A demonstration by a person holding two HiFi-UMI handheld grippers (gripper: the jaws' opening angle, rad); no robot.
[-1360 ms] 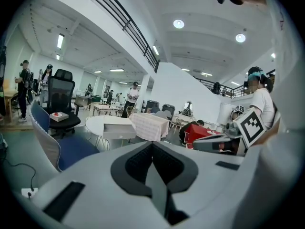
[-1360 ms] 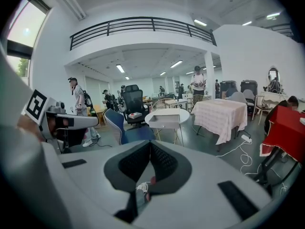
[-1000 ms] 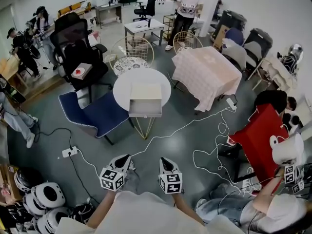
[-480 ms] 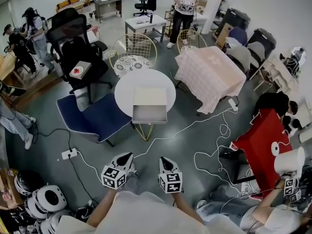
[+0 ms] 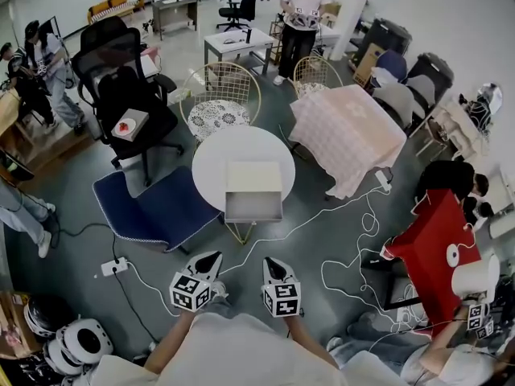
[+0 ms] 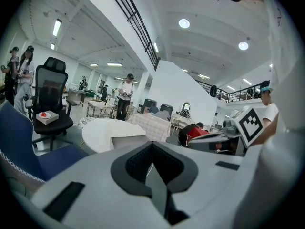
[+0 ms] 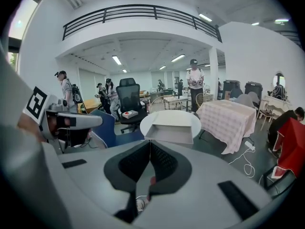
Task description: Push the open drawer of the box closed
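A pale box lies on a round white table, and its open drawer juts toward me over the table's near edge. Both grippers hang low in the head view, well short of the table. My left gripper and right gripper both point at it, shut and empty. From the right gripper view, the drawer sits straight ahead above the closed jaws of the right gripper. The left gripper view has the box ahead and left of the left gripper.
A blue lounge chair stands left of the table, with a pink-clothed table to the right. White cables and a power strip lie on the floor. Wire chairs, a black office chair and people stand beyond.
The table and box have drawn nearer and lower in the head view as both grippers are carried forward together. Their jaws stay shut.
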